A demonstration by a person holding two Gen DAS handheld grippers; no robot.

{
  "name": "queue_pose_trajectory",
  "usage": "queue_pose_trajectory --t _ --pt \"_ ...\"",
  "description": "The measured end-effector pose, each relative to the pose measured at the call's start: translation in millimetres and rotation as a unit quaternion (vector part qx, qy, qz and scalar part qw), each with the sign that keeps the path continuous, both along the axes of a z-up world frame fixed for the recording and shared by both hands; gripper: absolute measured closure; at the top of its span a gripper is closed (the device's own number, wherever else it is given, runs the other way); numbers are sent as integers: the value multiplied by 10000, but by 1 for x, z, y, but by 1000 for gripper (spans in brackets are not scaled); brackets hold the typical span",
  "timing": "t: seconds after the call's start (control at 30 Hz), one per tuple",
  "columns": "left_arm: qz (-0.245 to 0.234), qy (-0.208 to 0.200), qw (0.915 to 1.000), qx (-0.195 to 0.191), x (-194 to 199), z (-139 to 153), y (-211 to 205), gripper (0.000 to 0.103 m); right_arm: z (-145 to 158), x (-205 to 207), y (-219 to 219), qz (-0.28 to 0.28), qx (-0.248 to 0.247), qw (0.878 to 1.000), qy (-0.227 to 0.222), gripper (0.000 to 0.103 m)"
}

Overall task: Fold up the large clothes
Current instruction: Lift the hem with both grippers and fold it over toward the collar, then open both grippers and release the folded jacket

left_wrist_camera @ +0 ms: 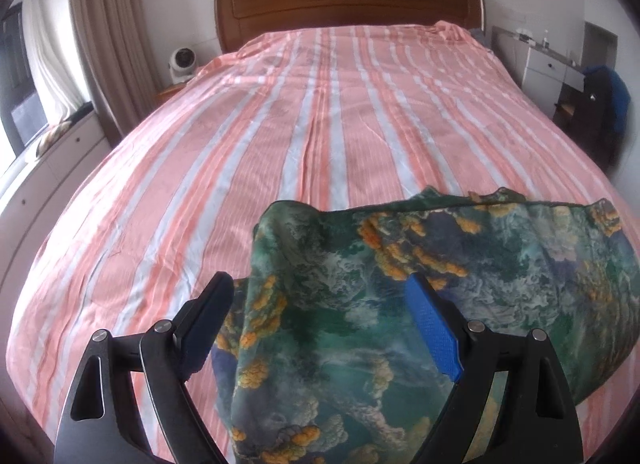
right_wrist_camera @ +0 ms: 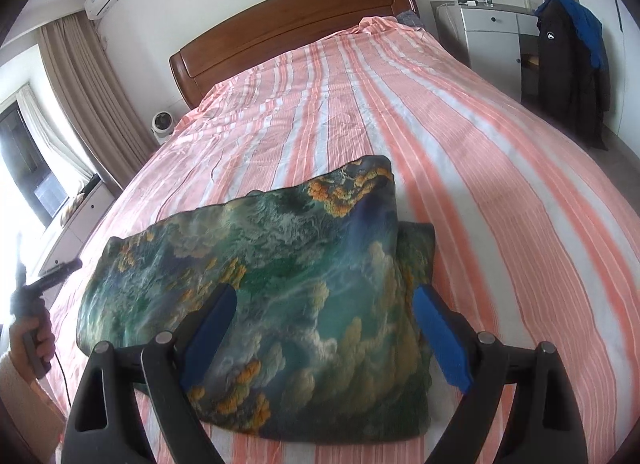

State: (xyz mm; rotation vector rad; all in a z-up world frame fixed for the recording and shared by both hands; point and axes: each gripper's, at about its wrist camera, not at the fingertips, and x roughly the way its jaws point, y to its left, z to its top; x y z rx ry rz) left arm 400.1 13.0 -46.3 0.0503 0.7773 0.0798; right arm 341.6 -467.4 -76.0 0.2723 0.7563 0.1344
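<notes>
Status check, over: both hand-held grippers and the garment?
Left hand-held gripper open, right hand-held gripper open. Green printed garment folded on striped bedsheet. Nothing obstructing.

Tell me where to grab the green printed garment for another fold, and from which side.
Probably the far right corner of the green printed garment, where the fabric peaks up off the striped bedsheet and a gripper finger can slide under. Come from the near side with the open right gripper, reaching over the cloth. The near edge lies flat on the sheet, so it offers less to pinch.
</notes>
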Motion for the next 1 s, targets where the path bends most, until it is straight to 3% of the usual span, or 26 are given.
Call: queue_pose_trajectory --t 0.17,0.37,0.5,0.73,1.0 --pt "-505 33 9986 -172 -2 1 -45 11 -15 -50 2 -309 -387 9987 -144 13" --pt "-955 141 9952 166 9 -7 -114 11 -57 -97 -10 -930 -449 9946 -22 13" --pt "-1140 349 9922 362 28 -17 -150 9 -88 -109 -16 -932 -363 9946 288 13" --pt "-1072 876 9893 455 46 -60 -173 9 -108 -104 -13 -753 -510 9949 436 6" --pt "-1422 751 9857 508 -10 -58 -168 9 -115 -105 -6 -683 -590 9952 389 0"
